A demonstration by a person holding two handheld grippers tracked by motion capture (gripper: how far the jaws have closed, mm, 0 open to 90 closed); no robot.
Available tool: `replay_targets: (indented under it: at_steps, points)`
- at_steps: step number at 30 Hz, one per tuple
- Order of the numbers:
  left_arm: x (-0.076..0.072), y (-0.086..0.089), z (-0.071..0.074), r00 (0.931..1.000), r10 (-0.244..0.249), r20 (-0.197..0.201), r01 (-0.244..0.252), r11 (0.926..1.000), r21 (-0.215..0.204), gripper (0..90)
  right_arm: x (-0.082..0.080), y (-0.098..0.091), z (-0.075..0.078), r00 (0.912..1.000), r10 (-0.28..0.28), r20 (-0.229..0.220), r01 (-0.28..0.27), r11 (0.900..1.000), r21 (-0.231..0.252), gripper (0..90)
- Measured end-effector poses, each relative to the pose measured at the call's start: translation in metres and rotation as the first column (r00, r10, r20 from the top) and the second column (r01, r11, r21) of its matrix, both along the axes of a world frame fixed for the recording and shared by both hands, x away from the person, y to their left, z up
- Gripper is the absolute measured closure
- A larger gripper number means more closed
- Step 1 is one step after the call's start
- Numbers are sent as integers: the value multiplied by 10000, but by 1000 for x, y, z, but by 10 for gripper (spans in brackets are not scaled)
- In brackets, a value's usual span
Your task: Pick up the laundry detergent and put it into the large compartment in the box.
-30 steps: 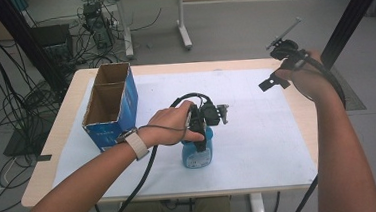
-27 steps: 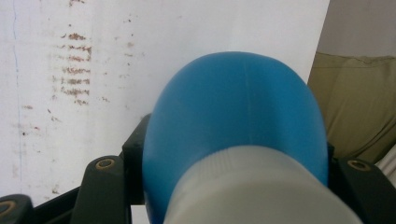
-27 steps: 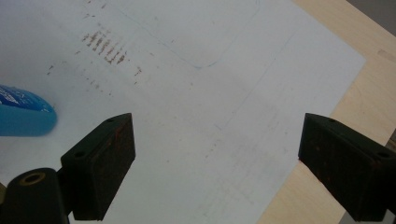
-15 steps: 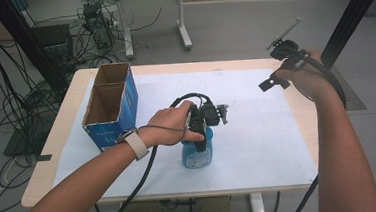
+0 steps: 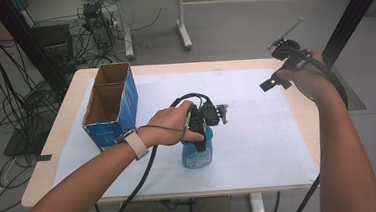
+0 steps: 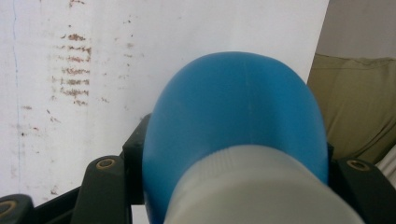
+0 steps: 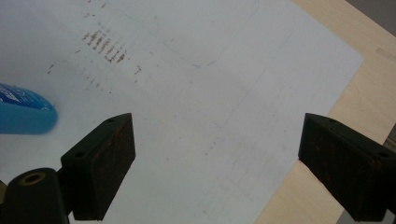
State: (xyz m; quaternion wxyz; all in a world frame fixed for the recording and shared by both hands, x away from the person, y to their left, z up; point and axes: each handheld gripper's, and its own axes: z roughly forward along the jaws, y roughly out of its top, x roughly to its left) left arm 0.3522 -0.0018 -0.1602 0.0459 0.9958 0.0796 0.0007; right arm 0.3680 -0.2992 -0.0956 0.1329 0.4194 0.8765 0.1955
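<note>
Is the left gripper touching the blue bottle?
Touching. In the left gripper view the blue bottle sits clamped between the left gripper and its black jaws, pressed against both sides.

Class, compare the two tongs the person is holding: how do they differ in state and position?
The left tongs are shut on the blue bottle; the right tongs stand wide open with nothing between them. The left tongs are low at the middle of the white sheet; the right tongs are raised at the table's far right edge. Both have black jaws and a trailing cable.

We see a blue bottle [image 5: 197,153] with a pale cap, seemingly upright on the white sheet [image 5: 257,126], near its front edge.
</note>
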Motion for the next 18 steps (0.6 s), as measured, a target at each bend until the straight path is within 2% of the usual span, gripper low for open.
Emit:
replay_targets:
  at_steps: [10, 14, 18]
  points:
    - [2, 6, 2, 9998, 210, -40, -211, 9995, -253, 399, -4, 1, 3, 10000, 24, 87, -24, 10000, -12, 108]
    - [1, 7, 10, 9997, 234, -64, -236, 9992, -322, 399, -5, 0, 4, 10000, -12, 92, 12, 10000, -34, 109]
    - [-3, 6, 21, 9996, 223, 147, -221, 9996, -150, 399, -7, -1, 5, 9999, -22, 127, 22, 10000, -40, 109]
